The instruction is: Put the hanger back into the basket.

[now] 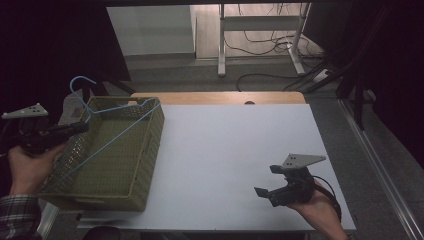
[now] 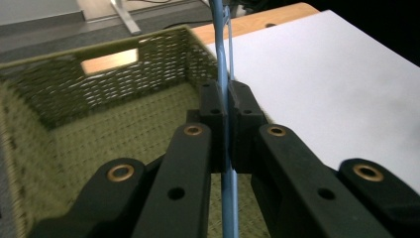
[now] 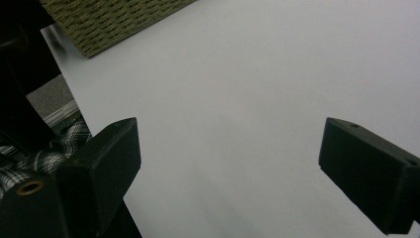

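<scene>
Left gripper (image 2: pixel 228 106): black jaws pinched on the thin light-blue wire clothes hanger (image 1: pixel 107 132), held at the left wall of the olive-green woven plastic basket (image 1: pixel 142 165). Hanger: tilted across the basket's open top, hook (image 1: pixel 80 82) rising beyond the far left corner. Basket: at the left edge of the white counter (image 1: pixel 235 150). Right gripper (image 3: pixel 230 158): jaws spread wide, nothing between them, low over bare counter near the right front, well apart from basket.

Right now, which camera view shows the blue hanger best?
The high view: the blue hanger shows whole, hook and triangle, over the green basket. The left gripper view shows just a wire stretch clamped in the left gripper. The right gripper view gives nothing of it.
</scene>
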### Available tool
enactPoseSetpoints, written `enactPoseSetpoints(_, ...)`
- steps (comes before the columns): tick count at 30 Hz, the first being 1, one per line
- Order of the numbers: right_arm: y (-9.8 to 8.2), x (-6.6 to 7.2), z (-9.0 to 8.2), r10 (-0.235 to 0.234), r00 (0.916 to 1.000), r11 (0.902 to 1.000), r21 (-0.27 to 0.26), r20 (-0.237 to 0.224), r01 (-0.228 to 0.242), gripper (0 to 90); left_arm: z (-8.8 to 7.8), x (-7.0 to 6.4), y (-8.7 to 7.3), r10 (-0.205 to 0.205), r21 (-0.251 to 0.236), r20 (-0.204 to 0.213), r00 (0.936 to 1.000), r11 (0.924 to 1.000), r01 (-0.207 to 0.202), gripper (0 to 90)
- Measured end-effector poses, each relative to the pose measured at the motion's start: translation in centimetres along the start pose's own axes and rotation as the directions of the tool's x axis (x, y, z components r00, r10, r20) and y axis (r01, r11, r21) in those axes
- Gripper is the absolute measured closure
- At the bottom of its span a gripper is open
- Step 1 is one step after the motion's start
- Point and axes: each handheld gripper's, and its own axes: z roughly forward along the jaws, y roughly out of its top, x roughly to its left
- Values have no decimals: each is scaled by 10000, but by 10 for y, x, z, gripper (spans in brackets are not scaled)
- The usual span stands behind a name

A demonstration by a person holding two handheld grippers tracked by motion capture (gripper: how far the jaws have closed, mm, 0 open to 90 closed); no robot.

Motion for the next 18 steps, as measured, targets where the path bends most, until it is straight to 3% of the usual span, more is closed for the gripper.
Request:
enactPoseSetpoints(4, -3, -1, 0, 55, 10000, 10000, -7, 20, -55, 91, 3, 6, -6, -166, -21, -211, 9996, 9999, 166, 873)
enactPoseSetpoints(6, -4, -2, -1, 70, 10000, 10000, 37, 31, -70, 92, 11, 12, -11, -319, -117, -452, 9985, 9994, 315, 873)
enactPoseSetpoints(11, -5, -2, 1, 93, 10000, 9999, 72, 17, -93, 92, 24, 15, -17, -463, -155, -614, 9970, 9988, 454, 873)
enactPoseSetpoints(13, -6, -2, 1, 75, 10000, 9999, 97, 15, -76, 92, 38, 16, -22, -534, -49, -760, 9957, 9986, 532, 872)
enactPoseSetpoints(18, -7, -2, 2, 109, 9999, 9998, 146, 2, -109, 92, 54, 18, -30, -597, 258, -927, 9939, 9977, 624, 873)
